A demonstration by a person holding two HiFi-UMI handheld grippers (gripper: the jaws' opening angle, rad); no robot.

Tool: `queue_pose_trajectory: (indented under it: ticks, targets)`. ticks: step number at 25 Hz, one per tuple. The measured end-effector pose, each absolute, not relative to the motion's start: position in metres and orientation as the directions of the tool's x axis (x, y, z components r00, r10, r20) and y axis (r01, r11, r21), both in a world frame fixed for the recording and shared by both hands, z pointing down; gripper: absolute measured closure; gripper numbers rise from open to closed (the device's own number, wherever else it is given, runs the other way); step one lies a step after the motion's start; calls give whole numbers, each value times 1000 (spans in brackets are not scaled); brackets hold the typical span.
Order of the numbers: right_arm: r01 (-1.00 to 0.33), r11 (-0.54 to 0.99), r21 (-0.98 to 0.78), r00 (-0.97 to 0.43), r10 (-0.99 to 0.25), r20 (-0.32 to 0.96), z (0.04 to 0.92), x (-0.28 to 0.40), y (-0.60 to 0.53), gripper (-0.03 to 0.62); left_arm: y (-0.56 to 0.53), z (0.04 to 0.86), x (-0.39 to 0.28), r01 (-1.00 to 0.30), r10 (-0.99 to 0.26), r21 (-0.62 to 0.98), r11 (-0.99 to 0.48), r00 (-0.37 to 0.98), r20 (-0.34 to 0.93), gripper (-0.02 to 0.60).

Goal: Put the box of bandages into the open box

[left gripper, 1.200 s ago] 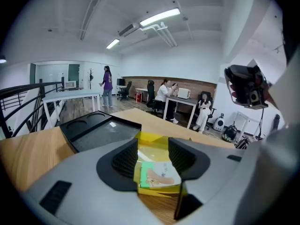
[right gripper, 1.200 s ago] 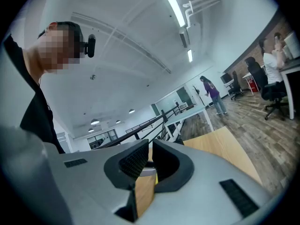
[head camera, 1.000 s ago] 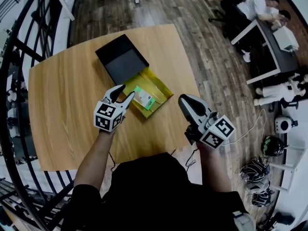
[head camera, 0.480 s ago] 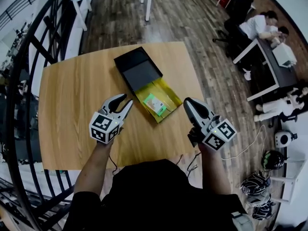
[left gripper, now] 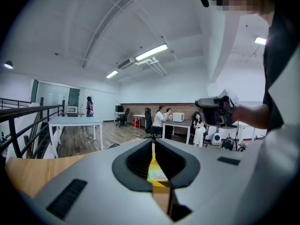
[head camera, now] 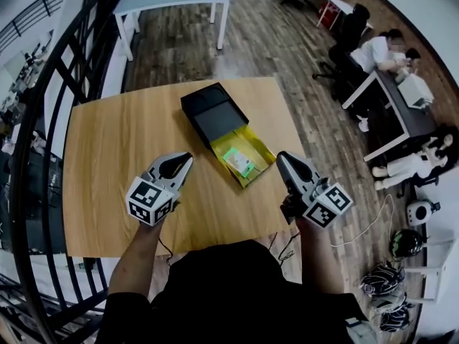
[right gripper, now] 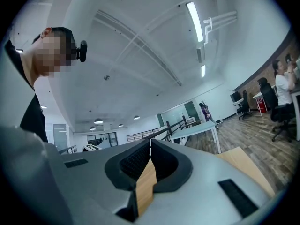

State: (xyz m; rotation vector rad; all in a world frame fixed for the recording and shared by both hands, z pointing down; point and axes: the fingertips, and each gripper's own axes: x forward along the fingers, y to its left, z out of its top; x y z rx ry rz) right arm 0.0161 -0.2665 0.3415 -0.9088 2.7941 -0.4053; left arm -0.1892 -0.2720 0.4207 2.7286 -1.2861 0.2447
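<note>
So the box of bandages, the little white and green one, was already lying flat inside the open box. That's the yellow tray part, and it had a bit of yellow showing all round the bandages. The black lid lay open right against the far end of the tray, and the whole lot sat near the right edge of the wooden surface.

The left hand-held gripper was up off the surface, just left of the yellow tray and not touching it. Its jaws had just been closing and were pretty much pinched together, with nothing between them. Looking along them you only got a sliver of the yellow tray and the bandage box through the gap, well beyond the tips. The right hand-held gripper was over by the right edge of the surface, just off the tray's right corner. Its jaws were also together and empty, with only bare wood showing past them.

My read is that the job itself was basically done. The bandages were in the box and neither hand-held gripper was carrying or touching anything. If anything was left it'd be flipping that black lid over the tray, but the task doesn't ask for that, so I'd call it finished.
</note>
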Motion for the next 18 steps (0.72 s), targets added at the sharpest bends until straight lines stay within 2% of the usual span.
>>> queue_pose_trajectory:
  ticks: [8,18]
  targets:
    - [-564,781,-268,-796,-601,-78,334,22,-254,557,-249,388,-203,-825,-821,-12,-565,561,109,566]
    - [-575,807,-136,-798,-590,-123,299,53,-263,559,-258,357,-193,-877,-875,-45,-478,471,112,566]
